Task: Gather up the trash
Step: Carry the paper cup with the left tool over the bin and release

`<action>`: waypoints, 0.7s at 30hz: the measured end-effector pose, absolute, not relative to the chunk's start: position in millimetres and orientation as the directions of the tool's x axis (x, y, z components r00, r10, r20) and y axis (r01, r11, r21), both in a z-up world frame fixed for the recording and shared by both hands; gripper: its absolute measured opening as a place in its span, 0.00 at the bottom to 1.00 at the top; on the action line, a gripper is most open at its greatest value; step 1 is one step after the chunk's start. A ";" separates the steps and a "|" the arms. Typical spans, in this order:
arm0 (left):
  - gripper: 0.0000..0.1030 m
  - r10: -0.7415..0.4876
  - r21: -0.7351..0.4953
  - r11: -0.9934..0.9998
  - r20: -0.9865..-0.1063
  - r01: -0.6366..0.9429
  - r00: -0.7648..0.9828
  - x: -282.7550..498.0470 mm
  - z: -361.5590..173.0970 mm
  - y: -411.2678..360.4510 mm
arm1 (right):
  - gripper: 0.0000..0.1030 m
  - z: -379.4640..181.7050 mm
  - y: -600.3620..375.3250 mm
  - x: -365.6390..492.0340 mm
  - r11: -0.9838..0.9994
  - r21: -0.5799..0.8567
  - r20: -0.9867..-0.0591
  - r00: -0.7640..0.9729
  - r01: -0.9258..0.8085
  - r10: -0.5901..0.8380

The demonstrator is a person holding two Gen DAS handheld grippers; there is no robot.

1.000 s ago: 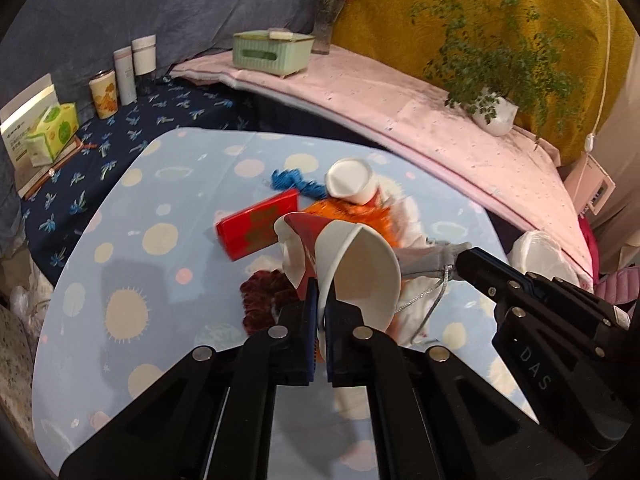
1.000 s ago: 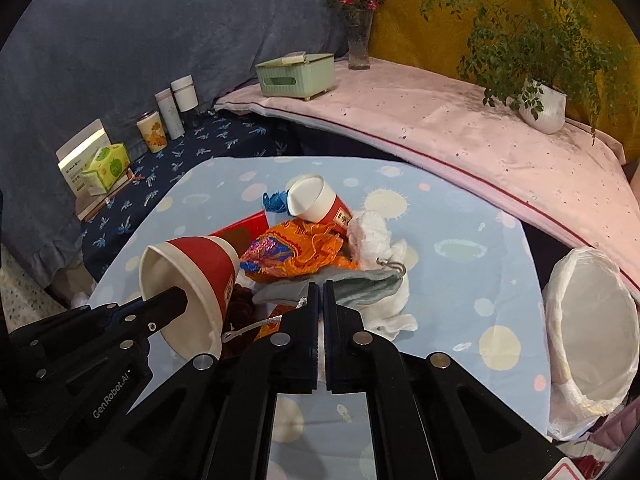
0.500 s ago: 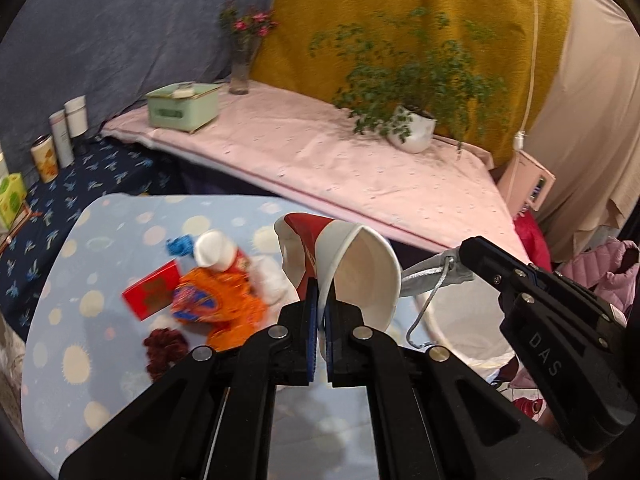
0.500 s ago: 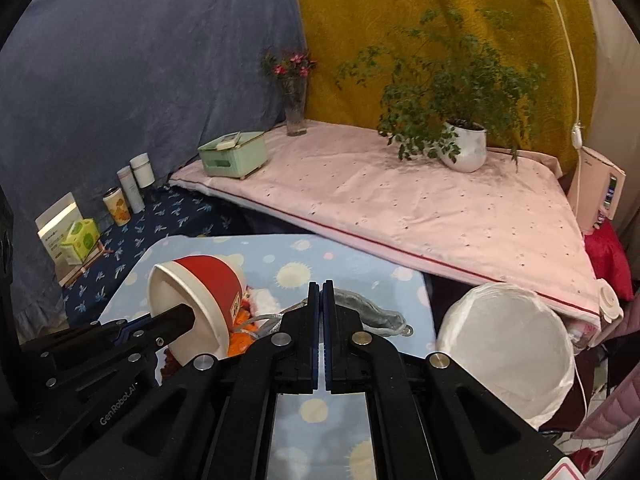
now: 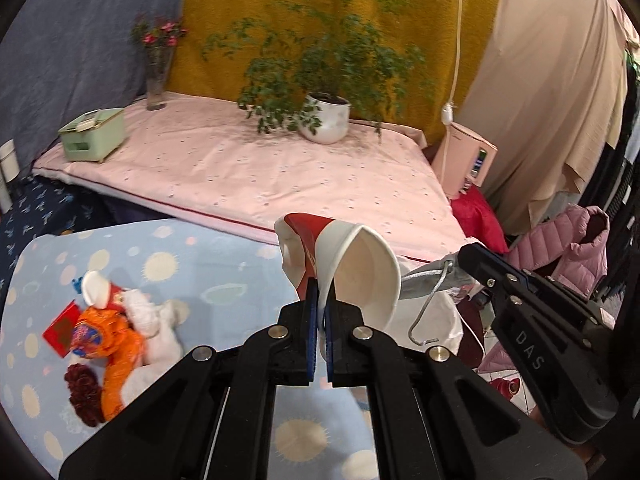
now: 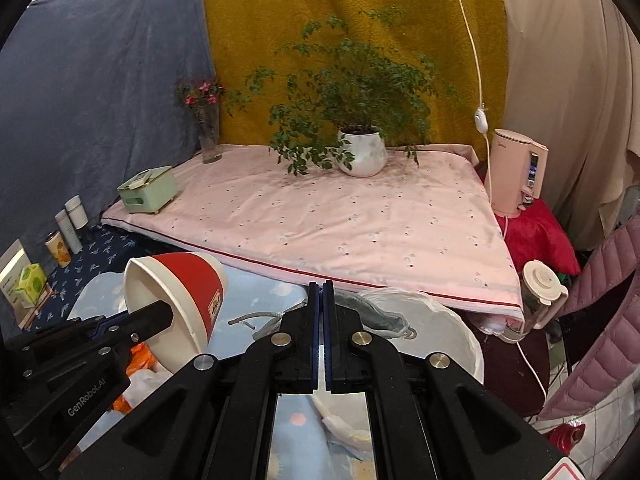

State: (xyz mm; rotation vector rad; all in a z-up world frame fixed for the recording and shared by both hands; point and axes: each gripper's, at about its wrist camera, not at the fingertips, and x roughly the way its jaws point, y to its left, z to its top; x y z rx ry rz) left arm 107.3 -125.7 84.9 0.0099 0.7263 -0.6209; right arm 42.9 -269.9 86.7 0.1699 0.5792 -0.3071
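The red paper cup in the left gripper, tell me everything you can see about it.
The red paper cup looks like thin paper, red outside with a white rim band, plain white inside and a small printed label near its base. It seems empty. It is carried tipped on its side, off the table. The left gripper, jaws shut, pinches its rim wall, squashing the mouth to a point. Nothing else touches it.

A home – potted plant [image 6: 360,152], draped cloths, kettle [image 6: 516,172]
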 end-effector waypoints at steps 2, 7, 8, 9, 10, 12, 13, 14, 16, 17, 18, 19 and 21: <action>0.02 -0.539 -0.199 0.809 -0.627 0.554 0.562 107.5 82.4 -137.9 | 0.02 82.8 -284.0 40.7 0.933 0.073 -0.567 0.784 0.353 -0.252; 0.03 -0.564 -0.199 0.776 -0.643 0.598 0.518 107.6 72.7 -171.3 | 0.02 71.0 -316.7 35.4 0.912 0.089 -0.585 0.762 0.401 -0.278; 0.03 -0.566 -0.198 0.772 -0.647 0.605 0.511 108.1 69.8 -177.3 | 0.02 67.6 -323.2 35.0 0.908 0.093 -0.592 0.756 0.409 -0.280; 0.03 -0.570 -0.199 0.766 -0.652 0.612 0.501 109.1 67.2 -183.9 | 0.02 64.4 -328.8 34.7 0.904 0.097 -0.596 0.752 0.415 -0.282; 0.03 -0.571 -0.199 0.762 -0.656 0.616 0.494 110.2 64.2 -188.5 | 0.02 61.7 -333.6 35.2 0.901 0.100 -0.602 0.747 0.422 -0.283; 0.03 -0.574 -0.200 0.754 -0.664 0.626 0.479 111.8 58.4 -198.6 | 0.02 54.4 -342.8 35.7 0.894 0.108 -0.615 0.736 0.434 -0.283; 0.03 -0.574 -0.198 0.752 -0.667 0.629 0.476 111.5 56.5 -202.5 | 0.02 51.4 -345.6 36.6 0.892 0.111 -0.620 0.732 0.439 -0.282; 0.03 -0.572 -0.196 0.751 -0.670 0.631 0.473 111.9 54.6 -205.4 | 0.02 47.7 -349.7 37.2 0.889 0.113 -0.626 0.726 0.444 -0.283; 0.03 -0.572 -0.191 0.745 -0.675 0.639 0.466 112.9 50.0 -213.3 | 0.02 42.8 -355.9 38.1 0.884 0.114 -0.633 0.719 0.453 -0.287; 0.03 -0.573 -0.189 0.743 -0.675 0.642 0.465 113.1 47.8 -216.4 | 0.02 40.4 -358.5 38.8 0.882 0.114 -0.637 0.715 0.457 -0.288; 0.03 -0.577 -0.190 0.739 -0.674 0.647 0.461 113.3 46.4 -218.7 | 0.02 38.3 -360.6 39.3 0.880 0.114 -0.639 0.712 0.461 -0.290; 0.03 -0.584 -0.193 0.732 -0.672 0.654 0.455 113.5 44.5 -221.5 | 0.02 36.8 -361.5 40.3 0.878 0.113 -0.641 0.710 0.464 -0.293; 0.10 -0.585 -0.193 0.732 -0.670 0.654 0.457 114.1 42.0 -225.9 | 0.03 33.9 -364.8 41.2 0.874 0.110 -0.642 0.706 0.473 -0.301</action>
